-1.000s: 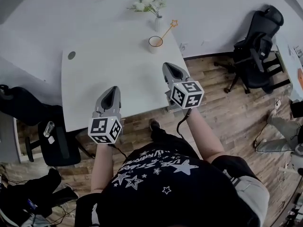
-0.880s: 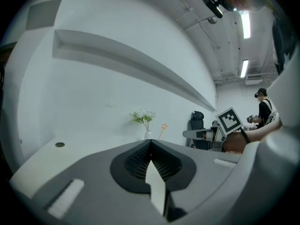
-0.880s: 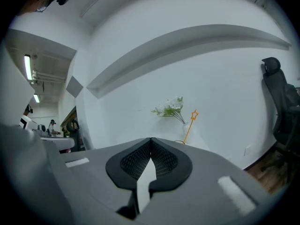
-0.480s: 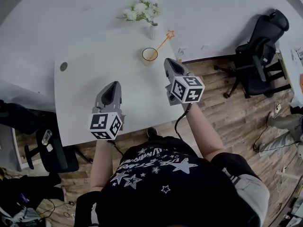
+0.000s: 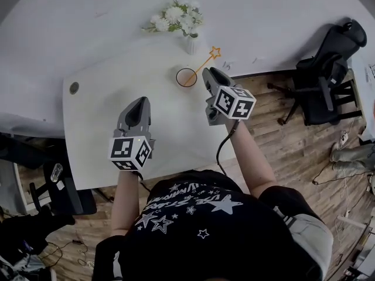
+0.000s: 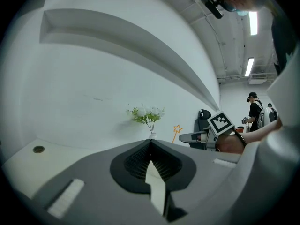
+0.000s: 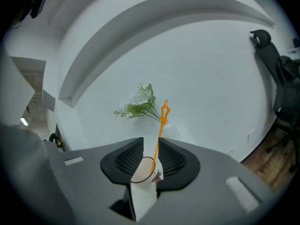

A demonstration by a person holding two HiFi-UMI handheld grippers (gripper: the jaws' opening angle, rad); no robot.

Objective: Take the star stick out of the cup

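Closer now to the far edge of the white desk (image 5: pixel 99 116), the right gripper (image 7: pixel 151 142) has just opened its jaws, which frame the thin orange star-topped stick (image 7: pixel 161 125) leaning in the white paper cup (image 7: pixel 140 177), not yet gripping; the left gripper (image 5: pixel 139 105) is closed, empty.

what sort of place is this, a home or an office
Most likely an office or lab workroom: a white desk with a cable hole, a black swivel chair on wood-look flooring, and strip lights overhead.
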